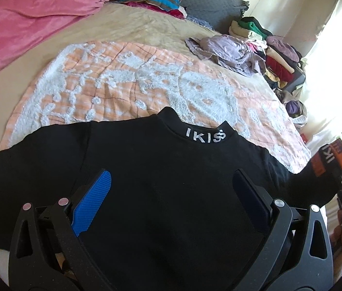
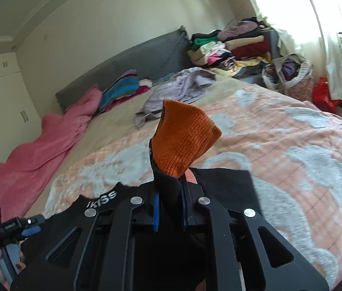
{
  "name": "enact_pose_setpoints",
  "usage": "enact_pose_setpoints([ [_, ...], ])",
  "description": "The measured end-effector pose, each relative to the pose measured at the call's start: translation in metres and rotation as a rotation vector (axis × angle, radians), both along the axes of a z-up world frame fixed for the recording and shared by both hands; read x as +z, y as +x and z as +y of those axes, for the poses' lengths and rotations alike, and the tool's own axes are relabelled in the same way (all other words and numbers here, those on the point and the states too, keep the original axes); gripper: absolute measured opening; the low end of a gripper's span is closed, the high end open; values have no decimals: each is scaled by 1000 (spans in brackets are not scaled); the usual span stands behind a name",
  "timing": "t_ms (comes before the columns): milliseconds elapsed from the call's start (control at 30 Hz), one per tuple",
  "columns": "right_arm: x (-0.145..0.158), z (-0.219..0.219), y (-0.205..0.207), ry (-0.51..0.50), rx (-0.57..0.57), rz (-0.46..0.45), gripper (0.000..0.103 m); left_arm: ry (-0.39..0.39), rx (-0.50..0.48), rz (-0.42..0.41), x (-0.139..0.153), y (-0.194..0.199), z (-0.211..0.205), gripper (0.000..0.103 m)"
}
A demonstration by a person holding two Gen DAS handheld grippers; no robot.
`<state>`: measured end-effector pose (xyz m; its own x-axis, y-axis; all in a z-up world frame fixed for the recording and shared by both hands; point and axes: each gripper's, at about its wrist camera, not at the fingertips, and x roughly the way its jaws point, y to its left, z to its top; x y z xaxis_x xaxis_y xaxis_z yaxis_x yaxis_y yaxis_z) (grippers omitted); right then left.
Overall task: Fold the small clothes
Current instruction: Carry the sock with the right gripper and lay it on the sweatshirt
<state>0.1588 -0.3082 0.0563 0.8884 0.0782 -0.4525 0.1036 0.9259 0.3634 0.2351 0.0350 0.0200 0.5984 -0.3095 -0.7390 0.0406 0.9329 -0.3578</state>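
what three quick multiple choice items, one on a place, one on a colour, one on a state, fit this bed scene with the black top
1. Where does the black top lie?
A. on the peach and white quilt
B. on the pink blanket
C. on the floor

2. What colour is the cuff sticking up from the right hand-held gripper?
A. green
B. orange
C. white

3. How is the left hand-held gripper?
A. shut on the collar
B. shut on the quilt
C. open over the top's body

Key:
1 A, the quilt shows beyond the collar and around the shoulders.
2 B, orange ribbed knit rises between the closed fingers.
3 C, its fingers stand wide apart with black cloth visible between them.
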Motion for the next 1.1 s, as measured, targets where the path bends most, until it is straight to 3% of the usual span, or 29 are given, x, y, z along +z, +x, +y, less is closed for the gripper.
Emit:
enact_pose_setpoints([
  [567,-22,121,29,-96,213,60,12,-195,28,42,-10,2,25,94],
  [767,-35,148,35,-114,267,82,12,-267,28,73,-18,4,29,94],
  [833,-40,155,36,-116,282,96,12,-324,7,86,-22,5,28,94],
  [967,-51,169,37,-133,317,123,15,-346,-9,86,-24,5,26,94],
  [1033,-57,175,37,-126,351,141,20,-378,-14,95,-27,5,27,93],
  [1100,-59,179,35,-102,387,153,36,-406,-19,107,-32,5,26,92],
])
